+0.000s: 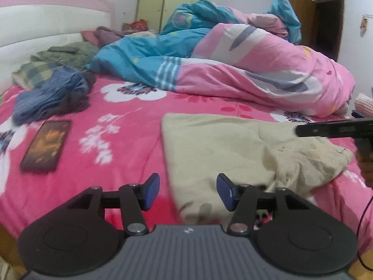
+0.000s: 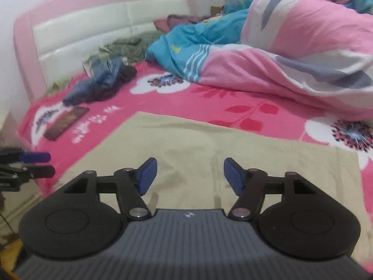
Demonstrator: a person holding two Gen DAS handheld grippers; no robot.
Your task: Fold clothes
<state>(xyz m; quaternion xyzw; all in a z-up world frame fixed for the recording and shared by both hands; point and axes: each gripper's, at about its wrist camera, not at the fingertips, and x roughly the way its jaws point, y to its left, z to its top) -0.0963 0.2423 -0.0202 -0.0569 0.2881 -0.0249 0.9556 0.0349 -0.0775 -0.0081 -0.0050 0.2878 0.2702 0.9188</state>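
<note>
**Both claws apart and empty above beige garment on bed**

Left claw [image 1: 188, 192]: jaws stand apart, nothing between the blue pads [image 1: 152, 191]. It hangs over the near left edge of the beige garment [image 1: 221, 144], with pink sheet under its left pad and beige cloth under its right. No contact with the cloth is visible.

Right claw [image 2: 190, 177]: jaws stand apart, wider than the left, nothing gripped. It hangs over the middle of the garment [image 2: 198, 144], pointing toward the far side of the bed. Whether the pads touch the cloth cannot be told; they appear clear of it.

Garment: lies on the pink floral sheet [image 1: 130, 140] at the near edge of the bed. In the right wrist view it lies mostly flat, with a seam running away from the camera between the pads. In the left wrist view its right part is bunched and creased, while its left part lies smooth with a straight left edge.

Each claw shows in the other's view: the right enters the left wrist view at the right edge, over the garment; the left shows at the left edge of the right wrist view.

Other items: a phone [image 1: 46, 144] lies flat on the sheet, left of the garment and well apart. Beyond it lies a blue and dark heap of clothes [image 1: 53, 95]. A pink and blue duvet [image 1: 244, 65] is piled across the far side. A white padded headboard [image 2: 81, 37] stands at the left.
</note>
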